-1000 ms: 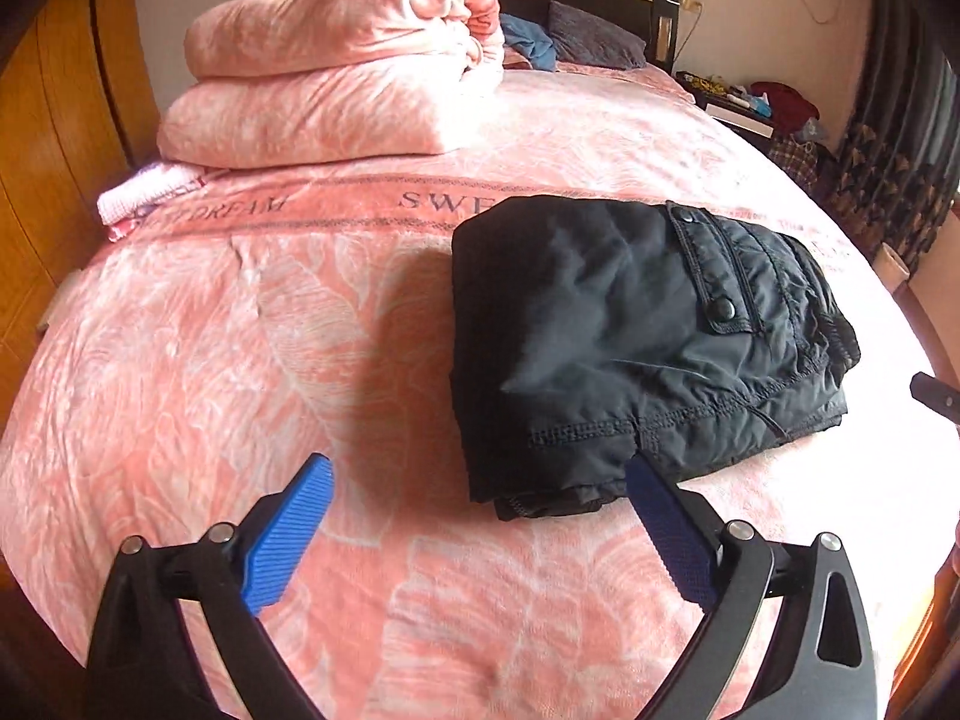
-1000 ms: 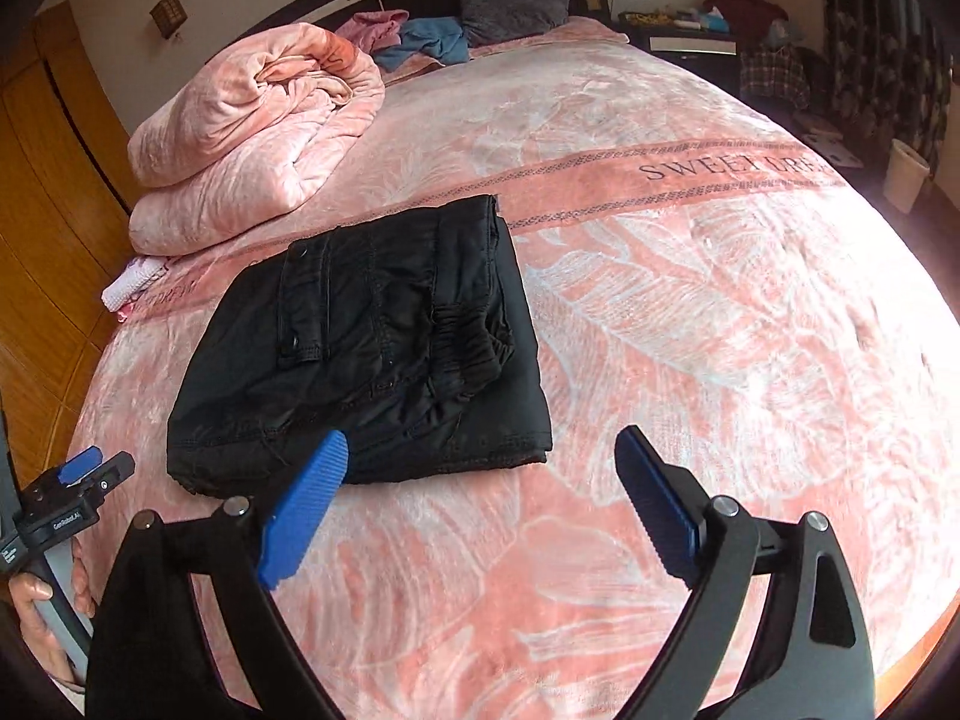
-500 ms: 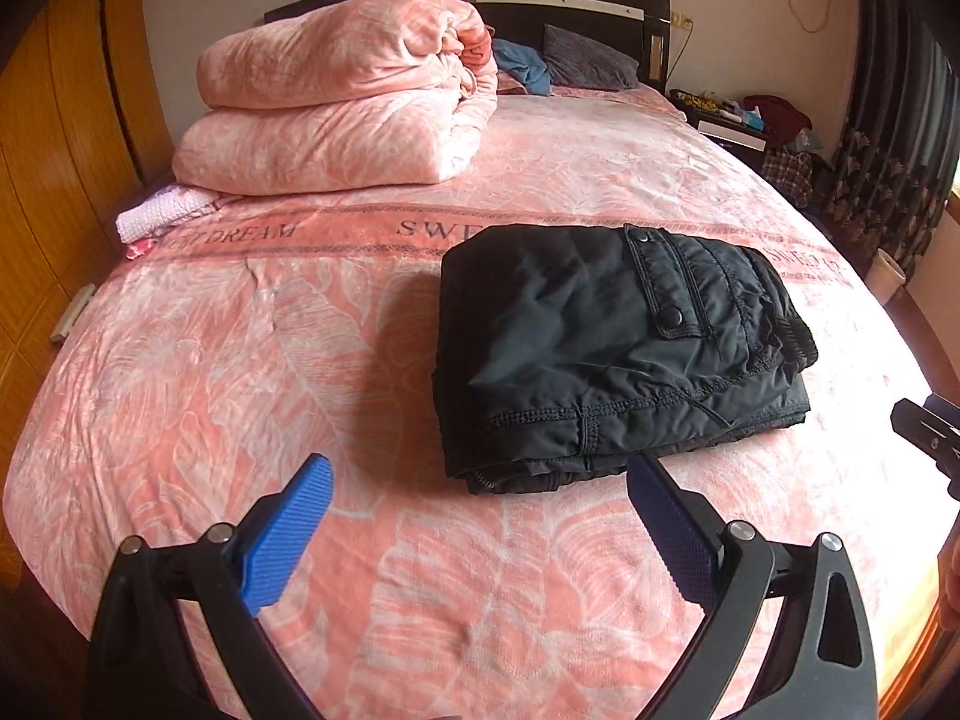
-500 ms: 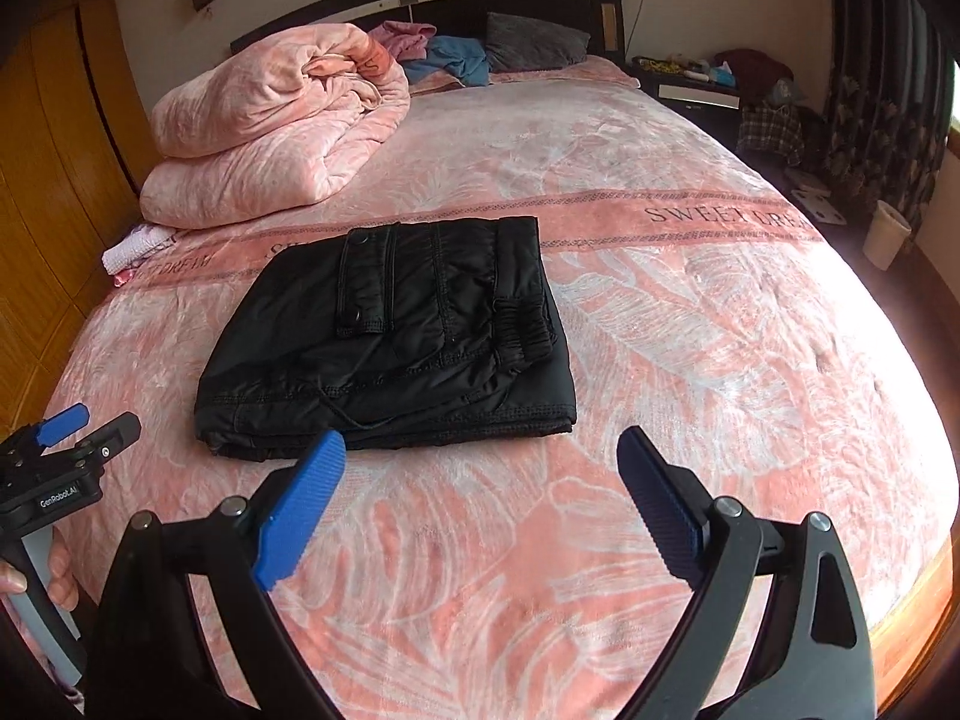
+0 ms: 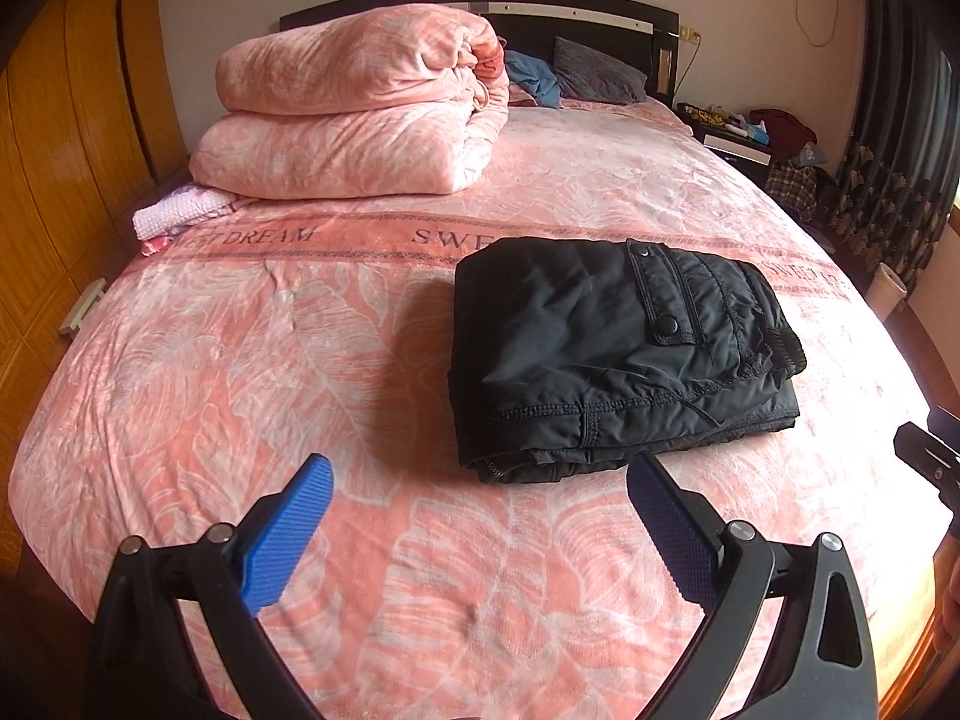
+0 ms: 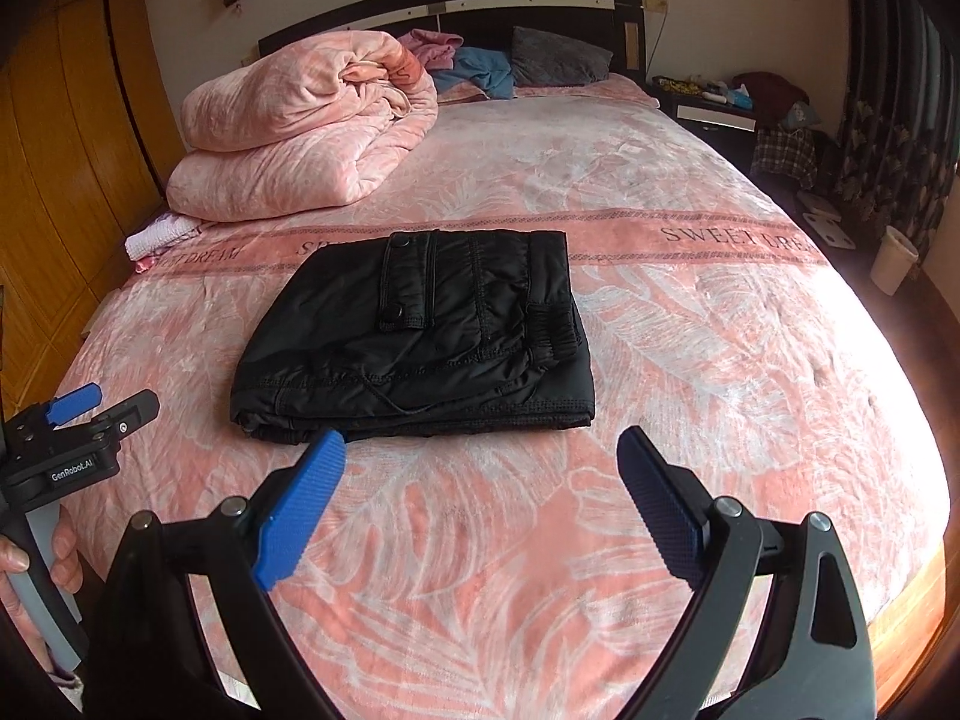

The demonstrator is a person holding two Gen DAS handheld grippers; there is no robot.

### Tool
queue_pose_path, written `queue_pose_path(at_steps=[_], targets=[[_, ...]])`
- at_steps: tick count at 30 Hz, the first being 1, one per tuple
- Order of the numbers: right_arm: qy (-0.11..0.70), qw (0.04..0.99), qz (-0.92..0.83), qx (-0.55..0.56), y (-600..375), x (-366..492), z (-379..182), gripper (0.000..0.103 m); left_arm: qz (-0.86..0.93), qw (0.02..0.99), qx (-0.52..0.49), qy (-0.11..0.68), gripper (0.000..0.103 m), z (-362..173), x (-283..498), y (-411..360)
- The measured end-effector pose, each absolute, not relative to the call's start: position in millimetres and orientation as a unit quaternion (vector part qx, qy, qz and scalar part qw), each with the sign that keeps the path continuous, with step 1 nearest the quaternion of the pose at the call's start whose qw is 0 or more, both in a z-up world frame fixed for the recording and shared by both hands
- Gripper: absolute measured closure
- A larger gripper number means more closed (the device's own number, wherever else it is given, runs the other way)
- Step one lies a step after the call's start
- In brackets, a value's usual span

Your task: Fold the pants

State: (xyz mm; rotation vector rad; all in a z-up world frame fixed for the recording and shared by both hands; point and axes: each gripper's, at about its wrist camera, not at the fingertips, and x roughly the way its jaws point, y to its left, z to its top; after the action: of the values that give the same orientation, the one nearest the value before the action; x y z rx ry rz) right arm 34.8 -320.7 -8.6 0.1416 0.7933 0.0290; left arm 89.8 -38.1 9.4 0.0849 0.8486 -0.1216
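The pants (image 5: 618, 354) sit folded into a black rectangle on the bed (image 5: 240, 360), right of the middle in the left wrist view and about dead centre in the right wrist one (image 6: 420, 336). The snap pocket flap is facing up, elastic waistband bunched on the right side. Can't really see how many layers are in the stack, only the near edge shows, with a zipper end poking out at its left corner

Left gripper (image 5: 480, 531) is spread wide with nothing in it, hanging over the bedspread just near of the pants, not touching them. Right gripper (image 6: 480, 507) is the same, wide apart and empty, near edge of the pants just past its left blue pad. In the right wrist view you can also see the left gripper off at the left edge with a hand (image 6: 36, 558) on its handle, mostly cropped. The right gripper is only a black sliver at the right edge of the left wrist view

Far left there's a folded pink duvet (image 5: 354, 108) with some white cloth (image 5: 174, 216) tucked by its near corner, partly hidden. Grey pillow (image 5: 594, 75) and blue clothing (image 5: 534, 78) up by the headboard (image 5: 576, 12). Nightstand (image 5: 732, 132) far right is cluttered, too small to make out. Wooden wardrobe (image 5: 60, 180) on the left, dark curtains (image 5: 900, 120) on the right, both cut off by the fisheye
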Motion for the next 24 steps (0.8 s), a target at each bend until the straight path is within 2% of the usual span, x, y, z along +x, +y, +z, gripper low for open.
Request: queue_pose_path(at_steps=[24], targets=[[0.388,0.918,0.022,0.08,-319.6,39.2,-11.9,0.011,-0.068,0.913,0.057,0.399,0.004,21.0,87.2,-49.5]])
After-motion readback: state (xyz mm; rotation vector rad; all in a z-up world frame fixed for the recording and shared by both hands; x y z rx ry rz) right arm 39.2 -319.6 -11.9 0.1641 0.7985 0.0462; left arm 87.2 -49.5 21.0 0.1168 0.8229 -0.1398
